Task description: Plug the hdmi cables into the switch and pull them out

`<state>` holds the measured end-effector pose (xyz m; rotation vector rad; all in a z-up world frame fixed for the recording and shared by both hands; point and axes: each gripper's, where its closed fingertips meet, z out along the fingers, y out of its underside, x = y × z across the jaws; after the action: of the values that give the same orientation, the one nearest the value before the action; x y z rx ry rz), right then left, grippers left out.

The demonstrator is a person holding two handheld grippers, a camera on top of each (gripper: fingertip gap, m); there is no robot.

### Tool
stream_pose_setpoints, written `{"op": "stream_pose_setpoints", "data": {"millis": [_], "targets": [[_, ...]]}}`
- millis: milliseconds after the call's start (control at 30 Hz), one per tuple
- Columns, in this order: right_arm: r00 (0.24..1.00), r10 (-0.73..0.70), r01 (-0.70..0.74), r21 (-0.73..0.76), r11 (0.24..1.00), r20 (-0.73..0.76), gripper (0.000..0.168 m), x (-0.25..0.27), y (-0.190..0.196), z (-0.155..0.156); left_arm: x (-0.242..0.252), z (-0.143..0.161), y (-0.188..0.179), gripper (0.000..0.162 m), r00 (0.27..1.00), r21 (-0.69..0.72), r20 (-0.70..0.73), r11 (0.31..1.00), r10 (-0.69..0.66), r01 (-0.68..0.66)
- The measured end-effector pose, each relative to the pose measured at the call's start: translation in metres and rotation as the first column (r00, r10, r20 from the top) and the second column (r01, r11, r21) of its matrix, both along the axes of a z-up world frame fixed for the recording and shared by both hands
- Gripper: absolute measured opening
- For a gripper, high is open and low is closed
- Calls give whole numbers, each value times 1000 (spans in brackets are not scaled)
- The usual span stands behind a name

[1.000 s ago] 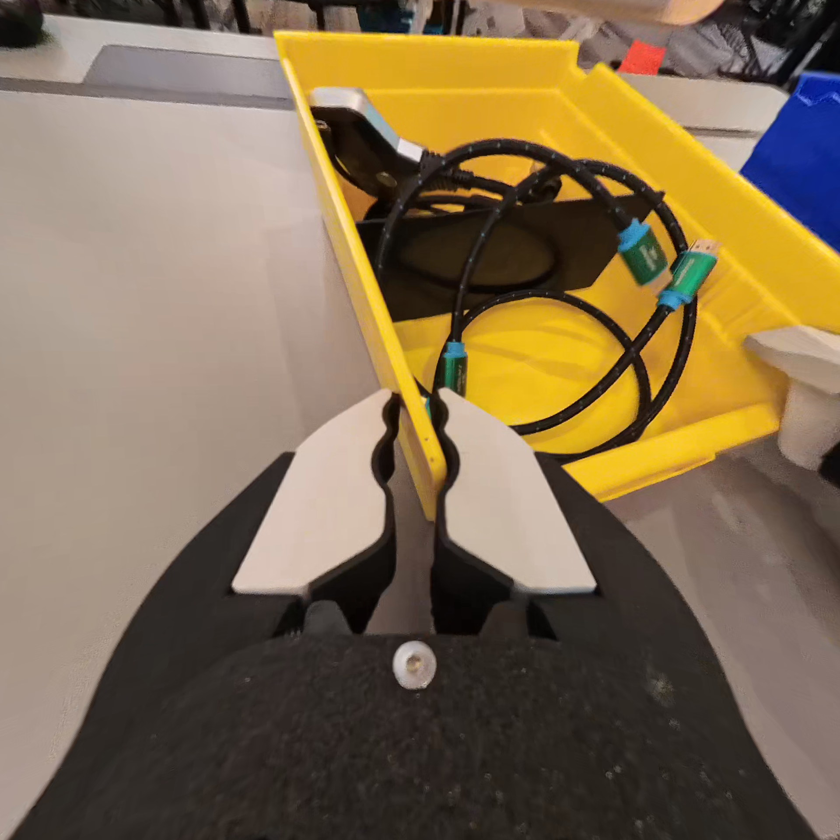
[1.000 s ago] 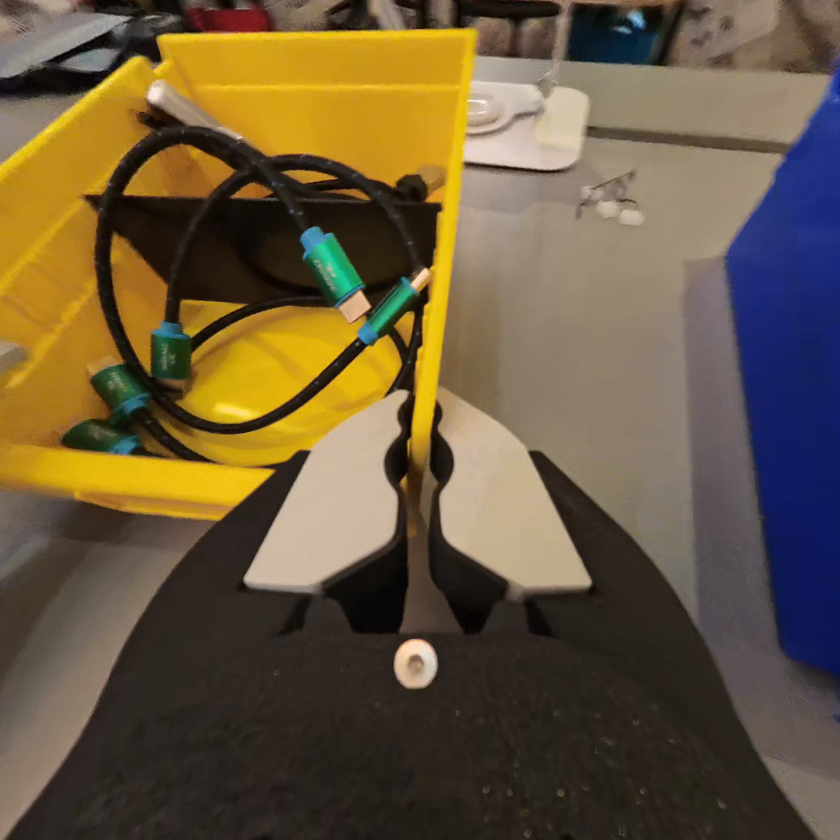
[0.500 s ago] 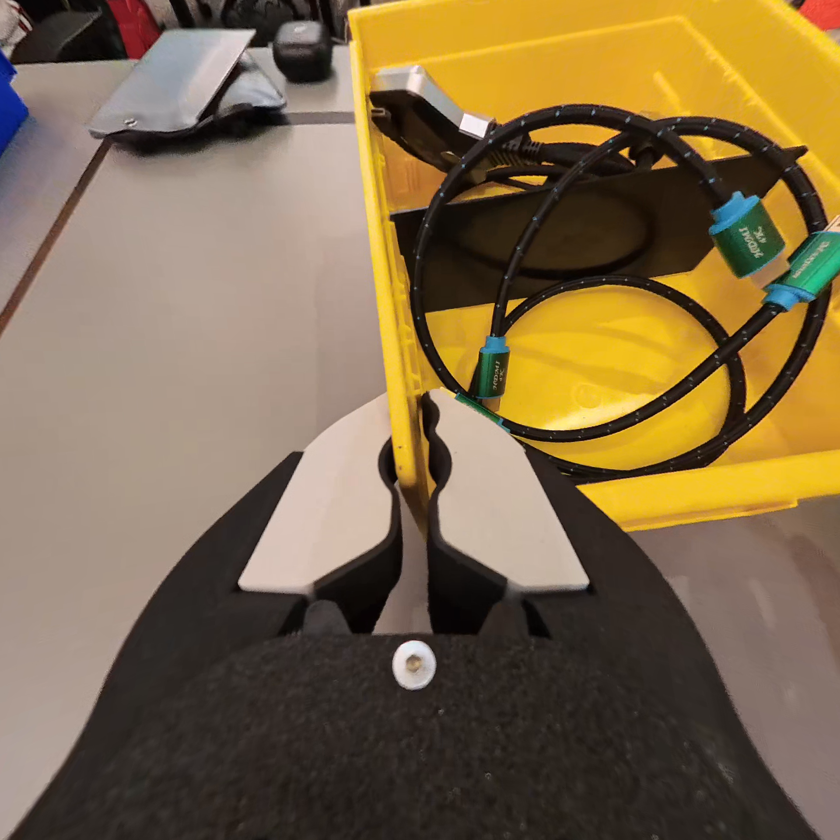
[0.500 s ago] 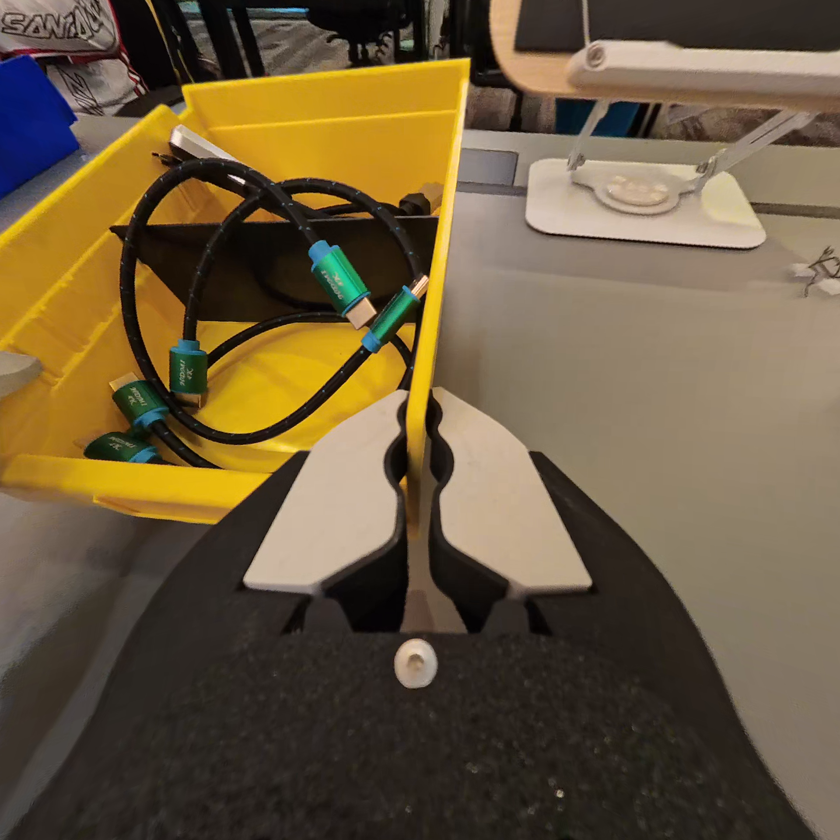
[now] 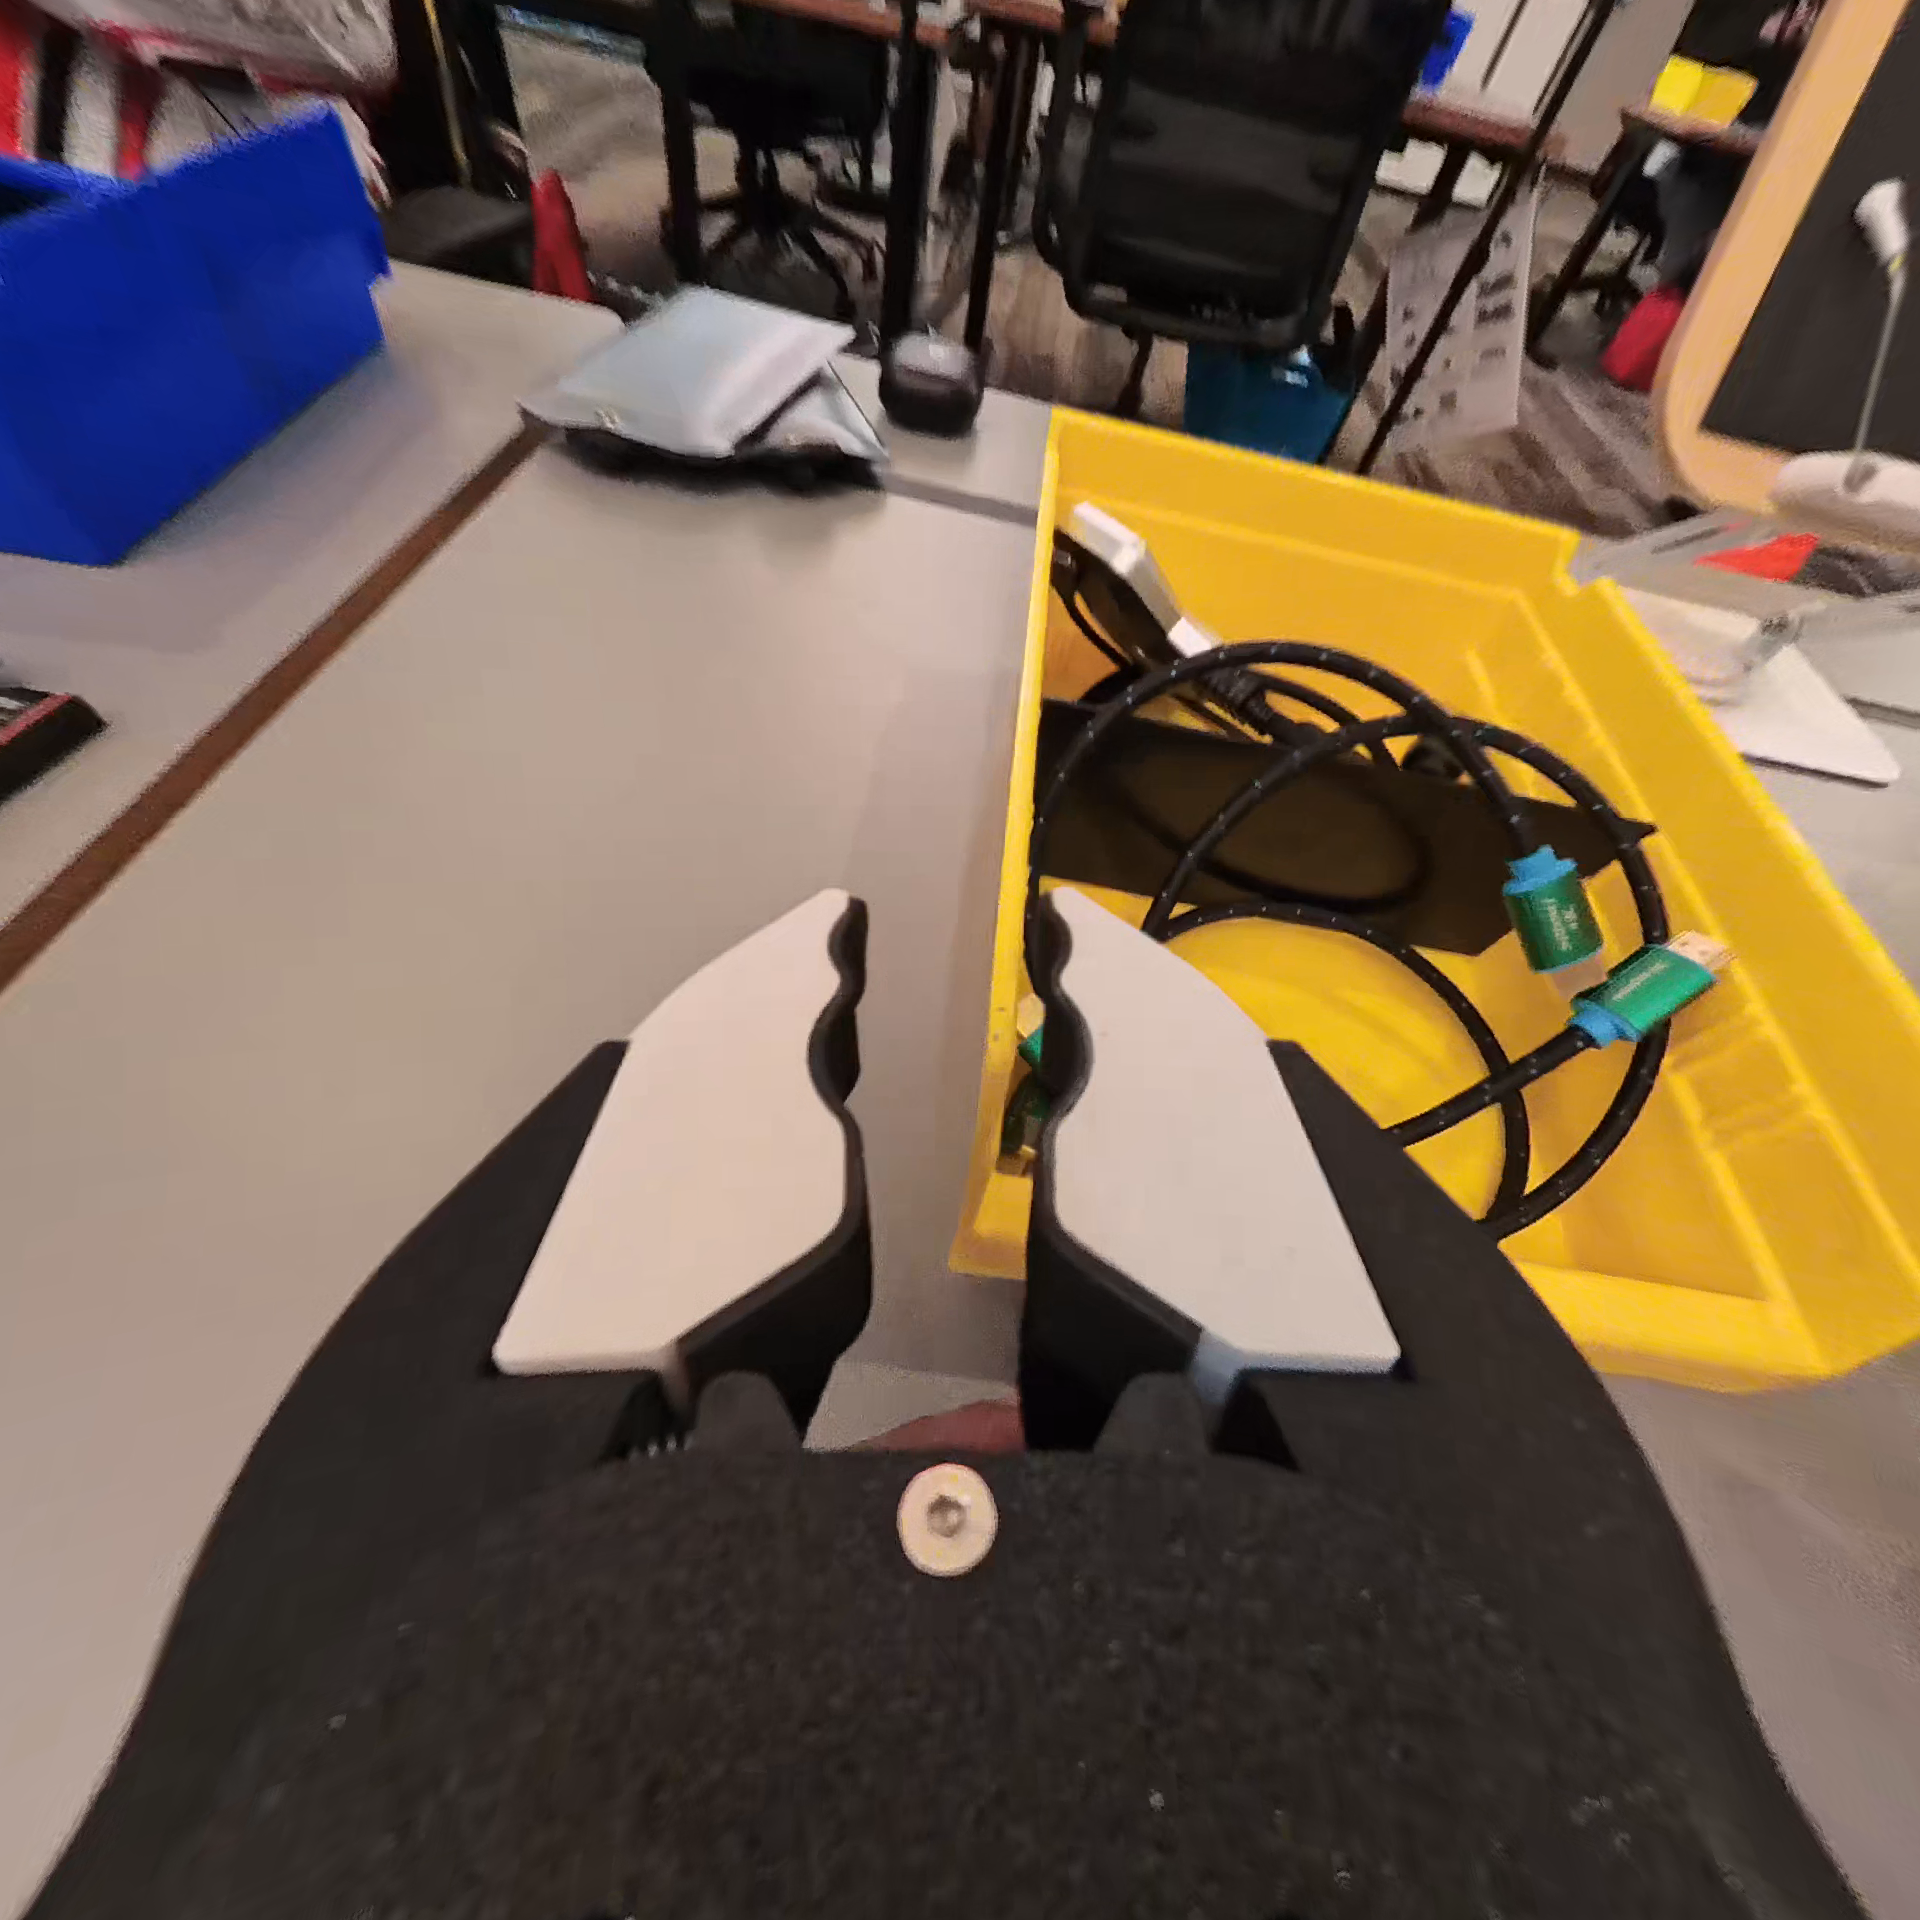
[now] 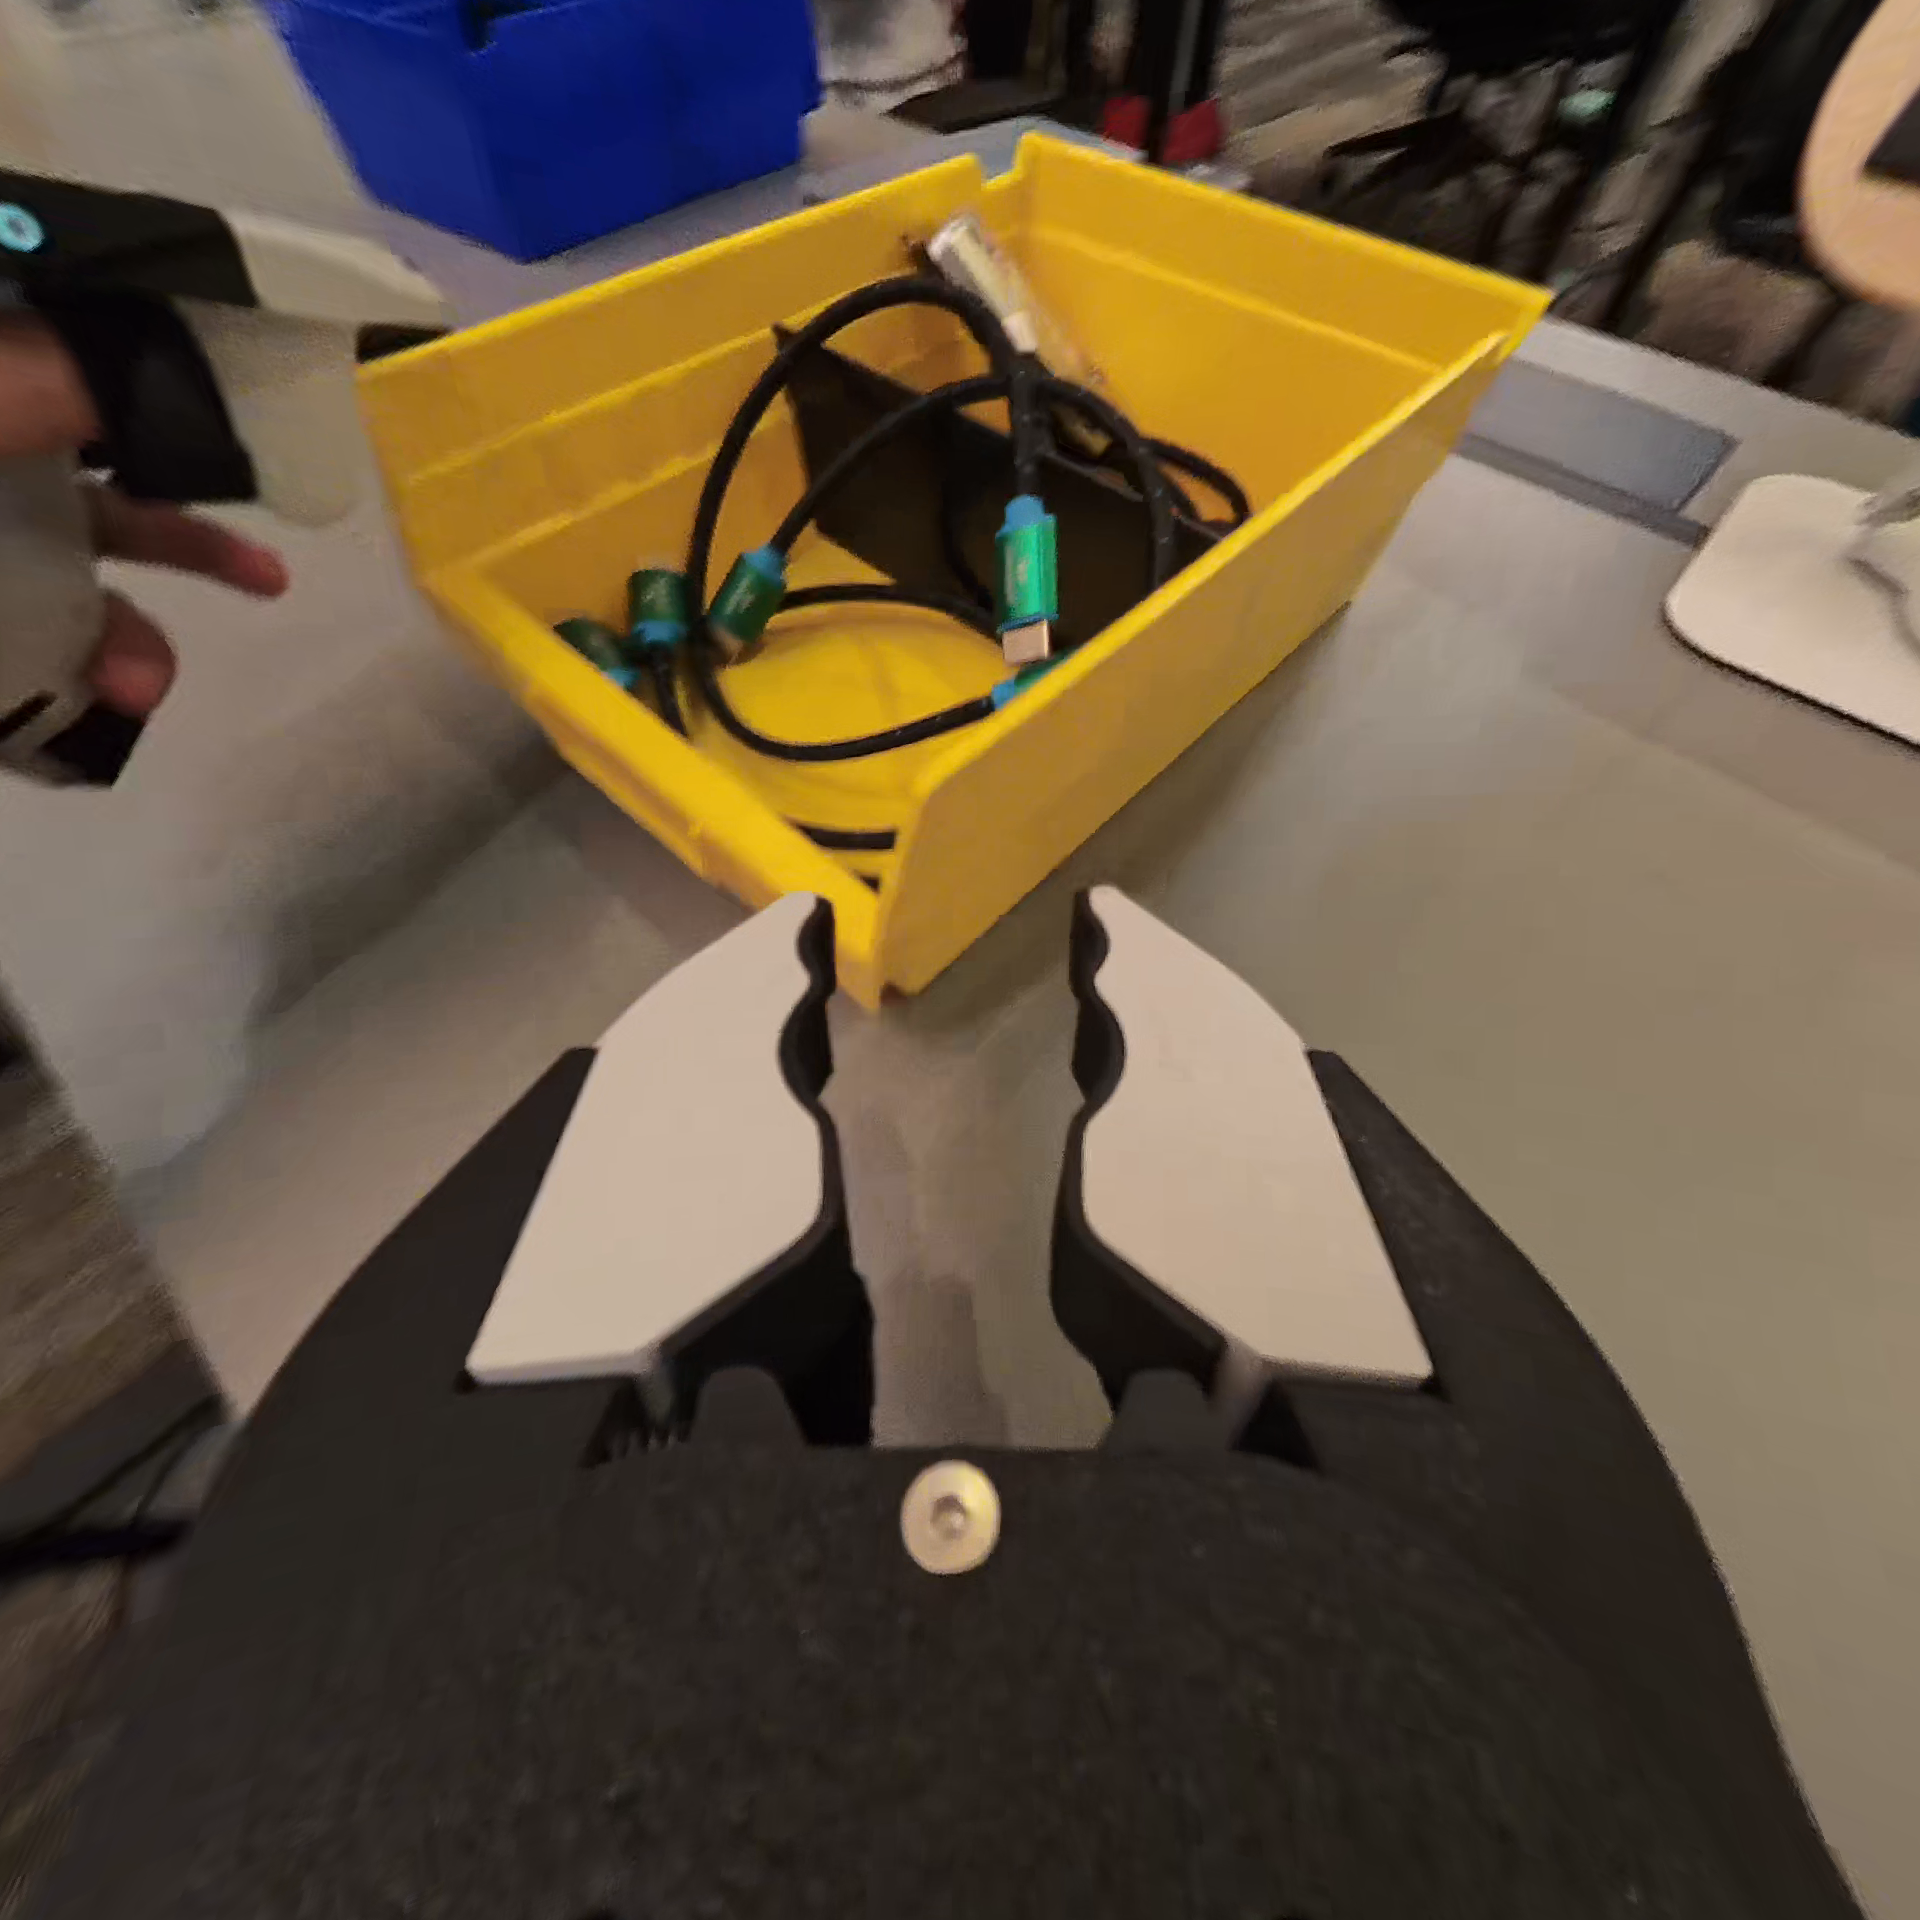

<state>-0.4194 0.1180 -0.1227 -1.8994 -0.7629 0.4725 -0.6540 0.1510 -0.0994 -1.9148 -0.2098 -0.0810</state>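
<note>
A yellow bin [image 5: 1704,862] stands on the grey table and holds black braided HDMI cables [image 5: 1507,1122] with green plugs [image 5: 1548,920]. A silver switch [image 5: 1127,566] leans in its far corner, behind a black divider [image 5: 1247,831]. My left gripper [image 5: 951,920] is open and empty, with its jaws either side of the bin's left wall near the front corner. My right gripper [image 6: 951,914] is open and empty just in front of the bin's [image 6: 1143,707] near right corner. The cables [image 6: 831,738], plugs [image 6: 1023,566] and switch [image 6: 977,275] show there too. The left gripper [image 6: 156,343], in a hand, shows at the far left.
A blue bin [image 5: 177,343] stands at the left rear, also in the right wrist view [image 6: 551,104]. A grey pouch [image 5: 717,384] and a small black case [image 5: 928,379] lie behind the yellow bin. A white stand base [image 5: 1808,717] is at the right [image 6: 1787,592]. Office chairs stand beyond the table. The tips of one gripper are about 25 cm away from the tips of the other. To reach the silver switch [image 5: 1127,566] in a straight line is about 15 cm for my left fingers, about 30 cm for my right. Seen from the right wrist view [image 6: 952,246] as well.
Both grippers were shut on the yellow bin's side walls; both have now opened and let go. The bin sits on the table, and both grippers have drawn back from it.
</note>
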Motion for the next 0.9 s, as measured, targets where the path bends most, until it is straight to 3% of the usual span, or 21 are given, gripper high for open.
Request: {"op": "stream_pose_setpoints", "data": {"millis": [67, 167, 300, 400, 533, 600, 700, 900], "targets": [[999, 46, -46, -5, 999, -3, 50, 35, -6, 9, 4, 11, -12, 31, 1000, 55, -11, 998, 5, -5], [999, 46, -47, 41, 998, 16, 47, 107, -10, 15, 25, 21, -28, 30, 999, 117, -32, 992, -32, 35], [997, -68, 64, 92, 994, 44, 49, 219, -20, 0, 81, 27, -41, 30, 981, 189, 68, 968, -183, 167], [984, -177, 179, 66, 982, -26, 46, 298, -36, -12, 125, 11, -56, 25, 948, 177, 143, 950, -284, 258], [936, -326, 340, 101, 935, -134, 45, 379, -35, 10, 162, -7, -69, 28, 947, 102, 67, 946, -314, 307], [911, -382, 403, 140, 904, -153, 43, 405, -32, 18, 171, -8, -68, 28, 947, 67, -30, 944, -321, 322], [901, -399, 421, 125, 898, -170, 43, 417, -28, 11, 180, -17, -66, 10, 927, -11, -156, 939, -342, 344], [917, -338, 361, 78, 929, -214, 44, 396, -19, 5, 207, -39, -59, 26, 878, -73, -78, 881, -472, 467]]}}
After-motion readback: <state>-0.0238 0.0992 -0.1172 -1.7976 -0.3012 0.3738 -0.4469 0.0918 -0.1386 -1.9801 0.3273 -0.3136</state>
